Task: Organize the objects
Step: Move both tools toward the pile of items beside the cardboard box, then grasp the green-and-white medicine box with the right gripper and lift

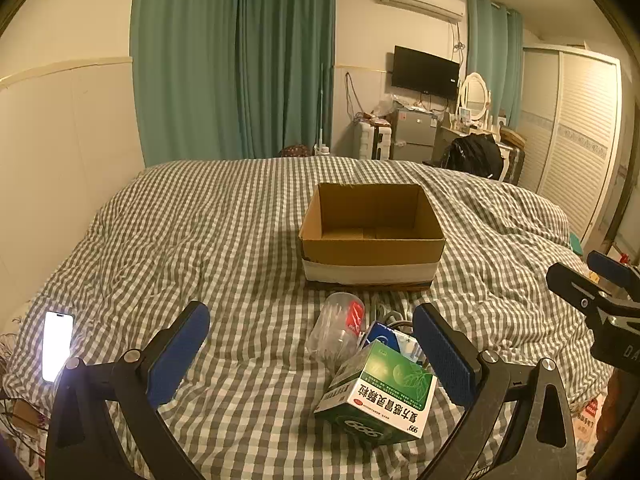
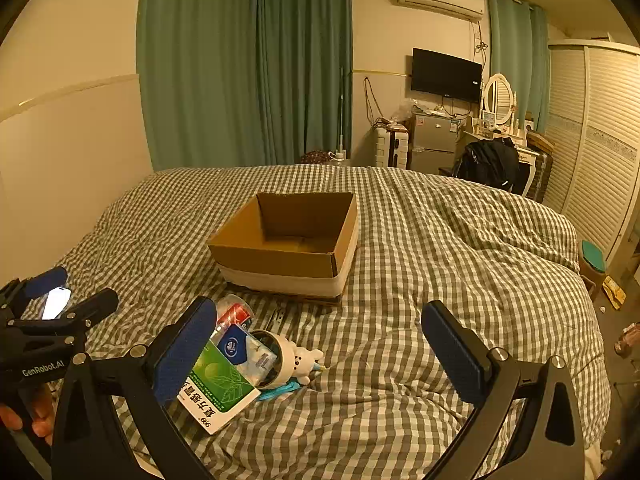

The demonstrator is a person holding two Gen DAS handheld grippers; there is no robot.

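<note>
Nearest to us, the left hand-held gripper (image 1: 311,354) hangs spread wide and holding nothing, with the green medicine box (image 1: 380,394) lying tilted on the bed (image 1: 200,240) between its fingers, closer to the right one. The right hand-held gripper (image 2: 320,344) is likewise released and empty, over bare quilt just right of the pile.

The step in hand looks like the first pick, and we would start with the medicine box since it sits on top. We should centre the left fingers across its narrow sides, lower until the pads flank it squarely, then close (the quilt is soft, so pressing down will only sink the box).

Just behind it lie a blue tissue pack (image 2: 234,345), a clear tub (image 1: 338,326) with a red label, and a white cup with a small plush (image 2: 308,360); we must not drag these along.

Farther on stands the open carton (image 1: 372,236), which looks empty, well apart from the pile: lift clear of its near wall before releasing inside.
</note>
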